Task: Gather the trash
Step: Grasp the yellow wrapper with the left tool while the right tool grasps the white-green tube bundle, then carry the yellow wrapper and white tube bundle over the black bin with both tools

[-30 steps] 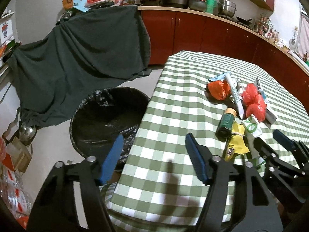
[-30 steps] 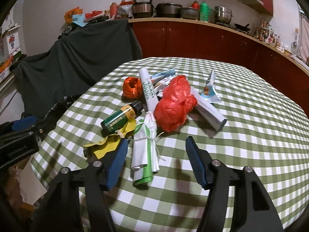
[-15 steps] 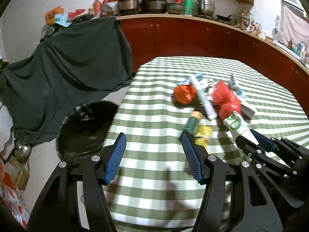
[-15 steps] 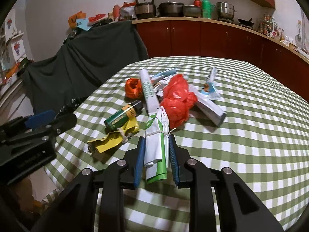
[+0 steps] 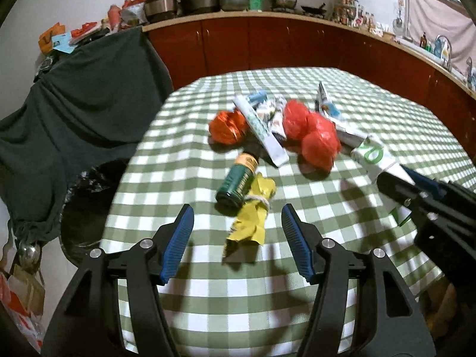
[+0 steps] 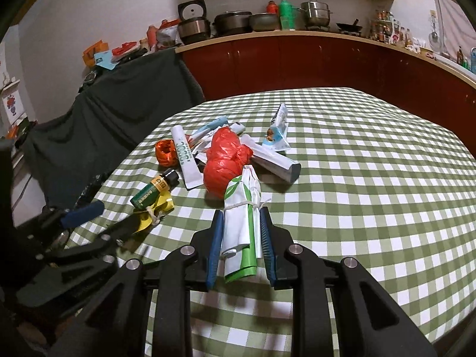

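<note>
R gripper [image 6: 241,217] clamped on tied wrapper bundle [image 6: 241,208], L gripper [image 5: 238,214] open nr yellow wrapper [image 5: 253,211]

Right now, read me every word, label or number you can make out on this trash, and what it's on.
"2080", uncertain: teal print along the white tube.
"0", large green figure, partly hidden: white and green bundle.
Green bottle: label print too small to read.
Blue and white sachet: blurred, unreadable.
</note>
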A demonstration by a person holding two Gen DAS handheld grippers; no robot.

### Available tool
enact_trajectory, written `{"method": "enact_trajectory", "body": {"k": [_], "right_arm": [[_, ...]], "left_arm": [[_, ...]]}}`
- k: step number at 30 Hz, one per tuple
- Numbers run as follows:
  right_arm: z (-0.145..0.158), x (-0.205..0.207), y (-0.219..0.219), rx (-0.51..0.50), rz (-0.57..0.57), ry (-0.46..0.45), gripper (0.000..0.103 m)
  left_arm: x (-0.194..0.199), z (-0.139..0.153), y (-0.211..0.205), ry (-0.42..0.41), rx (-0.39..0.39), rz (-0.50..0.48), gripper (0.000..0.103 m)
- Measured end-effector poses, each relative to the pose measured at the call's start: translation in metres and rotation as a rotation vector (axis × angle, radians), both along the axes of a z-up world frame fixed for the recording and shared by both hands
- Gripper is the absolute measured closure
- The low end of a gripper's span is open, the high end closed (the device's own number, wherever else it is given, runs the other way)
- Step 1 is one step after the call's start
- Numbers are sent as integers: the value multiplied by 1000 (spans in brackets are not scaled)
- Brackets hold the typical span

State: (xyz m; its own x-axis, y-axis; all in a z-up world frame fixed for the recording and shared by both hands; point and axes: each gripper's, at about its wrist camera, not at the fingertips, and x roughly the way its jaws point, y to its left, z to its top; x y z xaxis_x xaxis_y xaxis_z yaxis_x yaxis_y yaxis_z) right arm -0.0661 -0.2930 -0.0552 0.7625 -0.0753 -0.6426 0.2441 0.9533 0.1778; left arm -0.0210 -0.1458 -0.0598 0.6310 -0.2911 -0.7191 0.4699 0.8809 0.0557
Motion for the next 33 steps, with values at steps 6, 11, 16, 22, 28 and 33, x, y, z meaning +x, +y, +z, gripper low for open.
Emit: {"method": "enact_trajectory", "body": {"k": [6, 11, 16, 22, 28, 33], "right_arm": [[-1, 1, -2, 8, -2, 2, 77], [-4, 1, -6, 14, -5, 8, 77], [-5, 1, -4, 10, -2, 7, 77], [-3, 2, 4, -2, 11, -3, 77], [1, 6, 17, -12, 45, -15, 77], [7, 14, 30, -20, 85, -27, 77]], "left_arm": [[4, -13, -3, 47, 19, -9, 71], [3, -15, 0, 72, 1, -20, 75], [1, -11, 5, 61, -21, -1, 76], [-3, 6, 23, -25, -44, 70, 76], [2, 20, 42, -62, -73, 132, 78], [8, 28, 61, -87, -86, 191, 82]]}}
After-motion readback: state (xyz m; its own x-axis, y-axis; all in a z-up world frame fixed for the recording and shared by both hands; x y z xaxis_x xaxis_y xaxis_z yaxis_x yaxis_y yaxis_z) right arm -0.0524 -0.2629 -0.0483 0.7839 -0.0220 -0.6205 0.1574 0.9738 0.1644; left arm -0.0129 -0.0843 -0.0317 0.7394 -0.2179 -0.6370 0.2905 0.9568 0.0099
